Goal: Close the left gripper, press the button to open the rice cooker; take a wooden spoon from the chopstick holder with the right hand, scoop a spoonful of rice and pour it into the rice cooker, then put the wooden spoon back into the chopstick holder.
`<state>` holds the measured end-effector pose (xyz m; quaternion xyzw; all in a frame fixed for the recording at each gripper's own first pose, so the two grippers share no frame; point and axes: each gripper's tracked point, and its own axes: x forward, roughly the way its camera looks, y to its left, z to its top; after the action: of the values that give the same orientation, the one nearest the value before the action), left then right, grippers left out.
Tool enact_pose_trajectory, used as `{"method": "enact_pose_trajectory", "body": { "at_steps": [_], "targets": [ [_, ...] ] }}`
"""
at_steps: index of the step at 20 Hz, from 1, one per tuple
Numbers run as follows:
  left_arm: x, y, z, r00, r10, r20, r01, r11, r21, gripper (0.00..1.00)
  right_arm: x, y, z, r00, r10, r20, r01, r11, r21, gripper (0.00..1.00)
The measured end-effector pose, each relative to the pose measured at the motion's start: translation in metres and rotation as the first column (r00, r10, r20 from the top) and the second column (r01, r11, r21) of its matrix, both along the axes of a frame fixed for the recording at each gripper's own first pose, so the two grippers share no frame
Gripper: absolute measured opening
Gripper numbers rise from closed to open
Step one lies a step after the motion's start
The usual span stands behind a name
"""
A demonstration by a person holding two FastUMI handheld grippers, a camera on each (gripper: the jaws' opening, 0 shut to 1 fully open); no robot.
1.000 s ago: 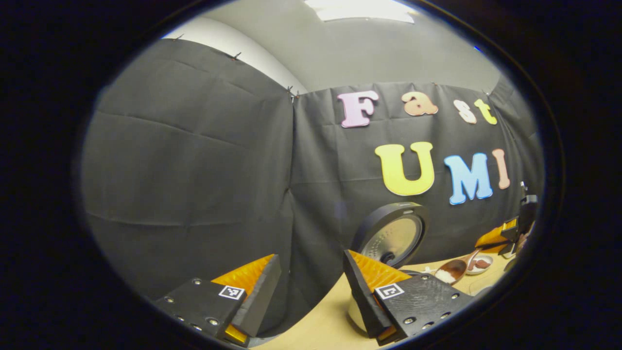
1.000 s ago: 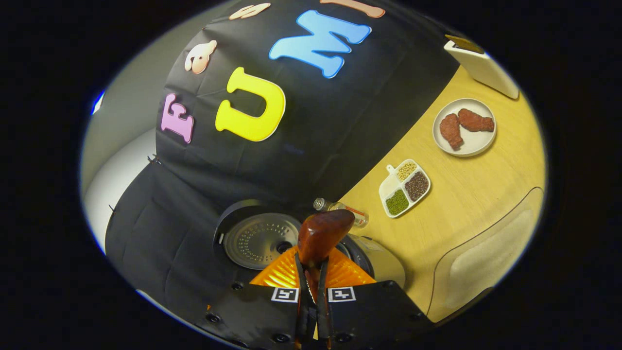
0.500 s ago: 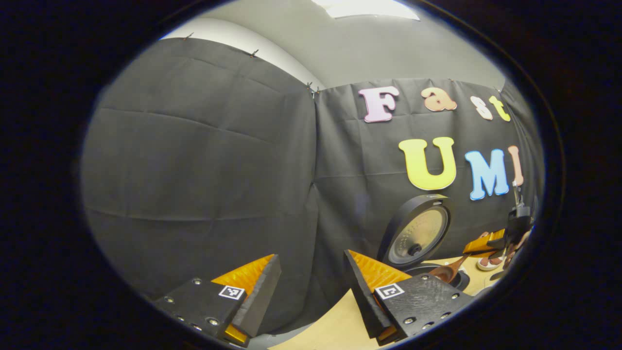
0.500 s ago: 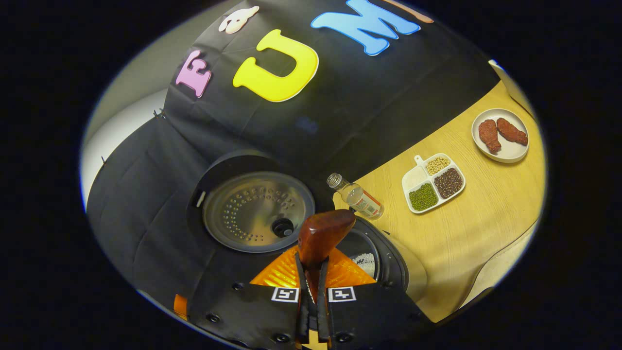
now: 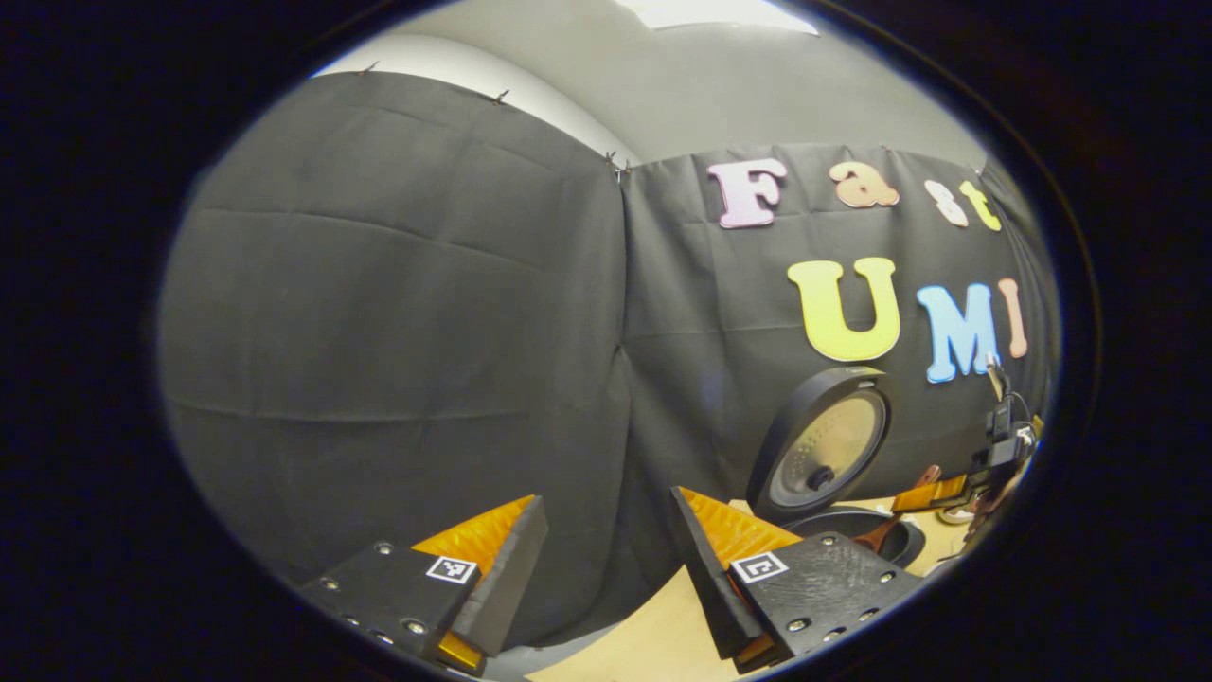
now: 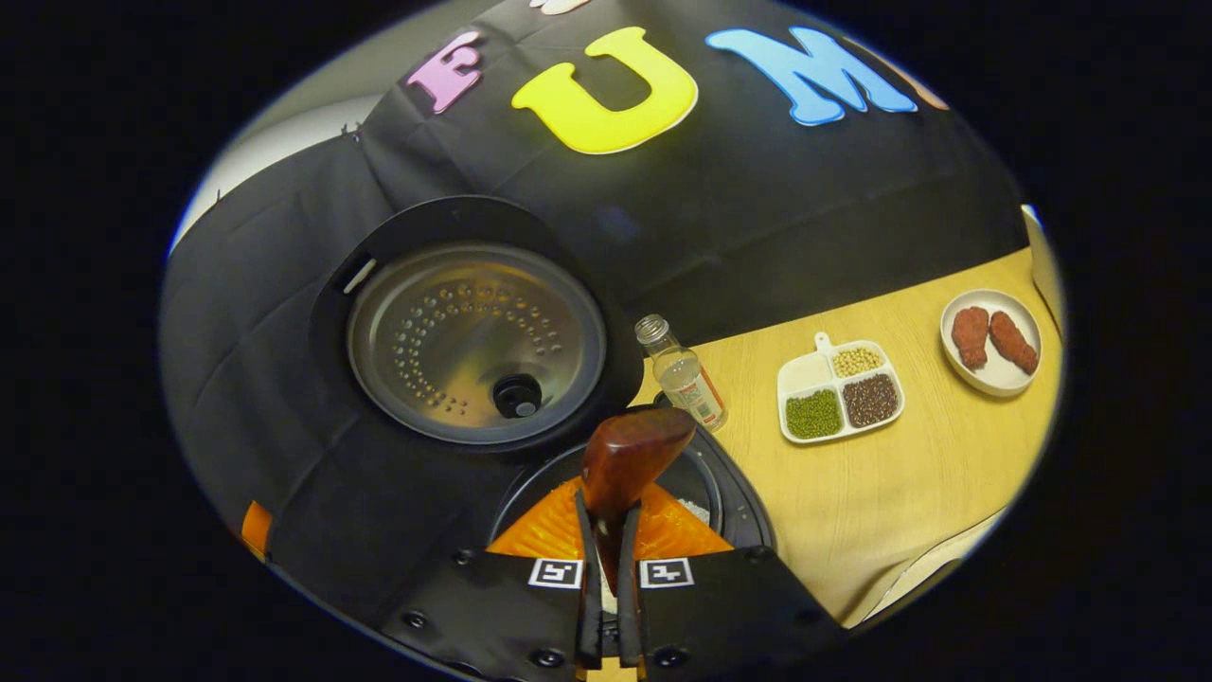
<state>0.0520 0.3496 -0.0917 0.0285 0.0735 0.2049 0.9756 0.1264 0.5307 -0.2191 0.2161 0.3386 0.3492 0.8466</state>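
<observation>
The rice cooker stands open, its round metal-lined lid point(image 6: 475, 343) upright and its dark pot rim point(image 6: 748, 516) below. In the right gripper view my right gripper point(image 6: 606, 530) is shut on the wooden spoon point(image 6: 630, 455), whose brown bowl shows its back and hangs over the pot opening, where a little white rice point(image 6: 699, 511) shows. In the left gripper view my left gripper point(image 5: 606, 540) is open with nothing between its fingers, well left of the cooker lid point(image 5: 824, 445). There the spoon point(image 5: 876, 535) dips into the pot, held by the other gripper point(image 5: 937, 493).
On the wooden table point(image 6: 909, 474) stand a small glass bottle point(image 6: 684, 374) right behind the pot, a white divided dish of grains point(image 6: 838, 388), and a white plate with two brown pieces point(image 6: 994, 336). A pale rounded edge point(image 6: 933, 573) lies near the front right.
The right gripper has swung with the spoon over the open pot, and the spoon now shows its back with its white load gone. The left gripper has drifted left, still open.
</observation>
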Motion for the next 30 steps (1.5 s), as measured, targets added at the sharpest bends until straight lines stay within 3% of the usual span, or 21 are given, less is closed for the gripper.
{"method": "enact_pose_trajectory", "body": {
  "at_steps": [5,7,11,14,19,21,22,23,27,30],
  "targets": [
    [0.004,-0.01,0.0,1.0,-0.011,0.005,0.011,1.0,-0.011,0.81,-0.002,0.004,0.012,0.984,0.077,0.16,-0.061,0.993,-0.103,0.08],
    [0.005,-0.011,0.0,1.0,-0.013,0.003,0.013,1.0,-0.007,0.81,-0.003,0.007,0.017,0.965,0.112,0.238,-0.077,0.986,-0.151,0.04],
    [0.008,-0.011,-0.004,1.0,-0.012,0.0,0.012,1.0,-0.015,0.81,-0.007,0.014,0.022,0.907,0.199,0.372,-0.102,0.96,-0.262,0.08],
    [0.008,-0.01,-0.003,1.0,-0.012,0.001,0.012,1.0,-0.021,0.81,-0.019,0.021,0.029,0.829,0.285,0.482,-0.117,0.93,-0.349,0.08],
    [0.011,-0.012,0.003,1.0,-0.023,0.009,0.023,1.0,-0.009,0.81,-0.034,0.03,0.048,0.632,0.425,0.648,-0.076,0.866,-0.494,0.08],
    [0.012,-0.014,0.005,0.999,-0.03,0.014,0.03,0.999,-0.01,0.81,-0.04,0.029,0.055,0.591,0.441,0.676,-0.061,0.86,-0.507,0.05],
    [0.012,-0.016,0.007,0.999,-0.035,0.017,0.035,0.999,-0.011,0.81,-0.039,0.03,0.055,0.591,0.438,0.677,-0.064,0.862,-0.502,0.08],
    [0.013,-0.018,0.008,0.999,-0.04,0.019,0.04,0.999,-0.012,0.81,-0.037,0.028,0.054,0.61,0.426,0.668,-0.075,0.87,-0.486,0.08],
    [0.016,-0.032,0.013,0.997,-0.064,0.032,0.064,0.998,-0.016,0.81,-0.031,0.023,0.055,0.772,0.304,0.558,-0.136,0.937,-0.322,0.08],
    [0.019,-0.045,0.018,0.996,-0.087,0.037,0.087,0.996,-0.013,0.81,-0.027,0.007,0.079,0.864,0.193,0.465,-0.119,0.976,-0.185,0.08]
  ]
}}
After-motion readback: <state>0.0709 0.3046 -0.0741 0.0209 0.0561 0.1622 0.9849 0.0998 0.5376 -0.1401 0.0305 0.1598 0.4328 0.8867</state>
